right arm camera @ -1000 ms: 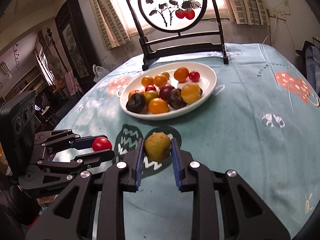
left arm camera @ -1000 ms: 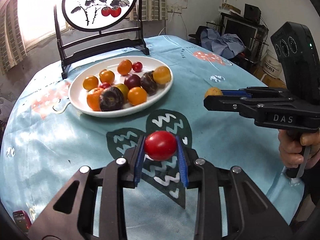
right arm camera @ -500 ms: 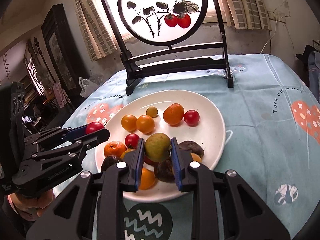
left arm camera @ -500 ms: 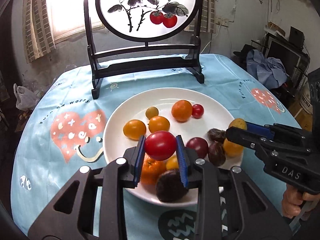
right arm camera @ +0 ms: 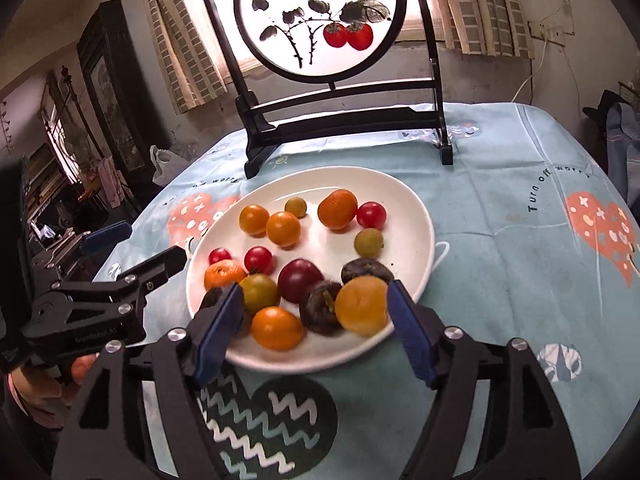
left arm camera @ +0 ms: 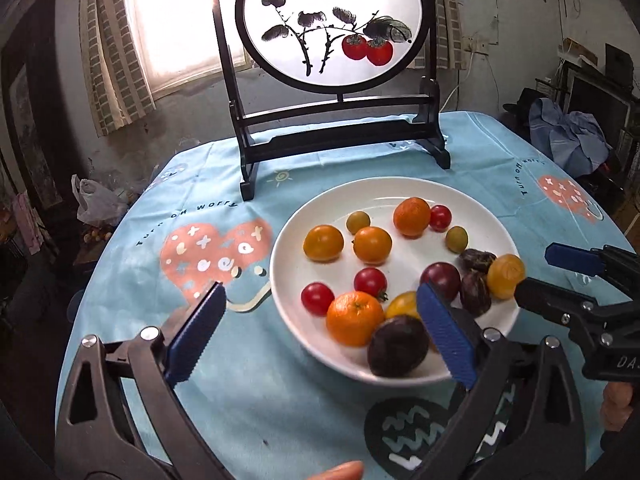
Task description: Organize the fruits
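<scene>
Both claws, left claw (left arm camera: 320, 330) and right claw (right arm camera: 314, 326), have just been opening wide, holding nothing, over round, smooth fruits lying on the shiny white plate (left arm camera: 400, 190).

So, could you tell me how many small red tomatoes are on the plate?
3 tomatoes: one at the back beside an orange fruit, two near the plate's left rim; none apparently hidden.

Painted screen (left arm camera: 334, 24) on blue tablecloth (left arm camera: 192, 208)
</scene>
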A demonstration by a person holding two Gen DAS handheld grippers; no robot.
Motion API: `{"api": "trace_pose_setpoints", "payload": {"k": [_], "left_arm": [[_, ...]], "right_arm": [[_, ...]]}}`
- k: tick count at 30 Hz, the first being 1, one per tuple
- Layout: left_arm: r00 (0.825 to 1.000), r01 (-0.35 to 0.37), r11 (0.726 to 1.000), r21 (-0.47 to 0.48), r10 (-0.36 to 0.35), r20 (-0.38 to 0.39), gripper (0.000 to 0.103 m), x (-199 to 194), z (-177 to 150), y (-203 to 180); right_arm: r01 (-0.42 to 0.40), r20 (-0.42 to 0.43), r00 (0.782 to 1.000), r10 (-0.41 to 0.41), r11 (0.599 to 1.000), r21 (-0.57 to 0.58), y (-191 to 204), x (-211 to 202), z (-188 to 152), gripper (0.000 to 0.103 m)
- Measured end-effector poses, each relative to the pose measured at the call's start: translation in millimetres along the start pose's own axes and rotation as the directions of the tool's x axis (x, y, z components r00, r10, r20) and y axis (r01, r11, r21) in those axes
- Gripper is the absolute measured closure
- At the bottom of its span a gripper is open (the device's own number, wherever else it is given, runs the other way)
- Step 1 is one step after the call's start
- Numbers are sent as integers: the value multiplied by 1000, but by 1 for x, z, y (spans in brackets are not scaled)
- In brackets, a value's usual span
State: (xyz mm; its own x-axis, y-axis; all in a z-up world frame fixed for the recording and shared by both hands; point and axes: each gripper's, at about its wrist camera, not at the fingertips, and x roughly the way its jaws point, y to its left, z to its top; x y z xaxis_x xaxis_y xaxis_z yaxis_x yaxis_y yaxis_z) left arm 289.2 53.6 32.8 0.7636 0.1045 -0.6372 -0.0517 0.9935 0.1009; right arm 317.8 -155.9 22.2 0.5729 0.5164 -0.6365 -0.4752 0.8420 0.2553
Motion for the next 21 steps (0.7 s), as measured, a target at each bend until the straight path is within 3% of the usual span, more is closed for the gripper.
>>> {"api": "trace_pose_setpoints", "payload": {"k": [1, 3, 9, 11, 21], "left_arm": [[1000, 12, 1000, -1, -12, 4, 3, -11, -7, 1], [1000, 30, 999, -14, -30, 6, 2, -30, -23, 2], [998, 57, 996, -64, -58, -18, 2, -63, -81, 2], [999, 41, 997, -60, -42, -17, 2, -66, -96, -1], [997, 56, 998, -33, -58, -46, 2, -71, -125, -5]], "right_arm": [[7, 15, 1000, -6, 1000, -31, 5, -11, -9, 7], [23, 40, 999, -20, 996, -84, 13, -29, -27, 1], [76, 53, 996, -68, 986, -151, 18, -63, -86, 1], [111, 20, 994, -109, 979, -169, 19, -64, -99, 1], [113, 27, 994, -110, 969, -218, 30, -74, -121, 1]]}}
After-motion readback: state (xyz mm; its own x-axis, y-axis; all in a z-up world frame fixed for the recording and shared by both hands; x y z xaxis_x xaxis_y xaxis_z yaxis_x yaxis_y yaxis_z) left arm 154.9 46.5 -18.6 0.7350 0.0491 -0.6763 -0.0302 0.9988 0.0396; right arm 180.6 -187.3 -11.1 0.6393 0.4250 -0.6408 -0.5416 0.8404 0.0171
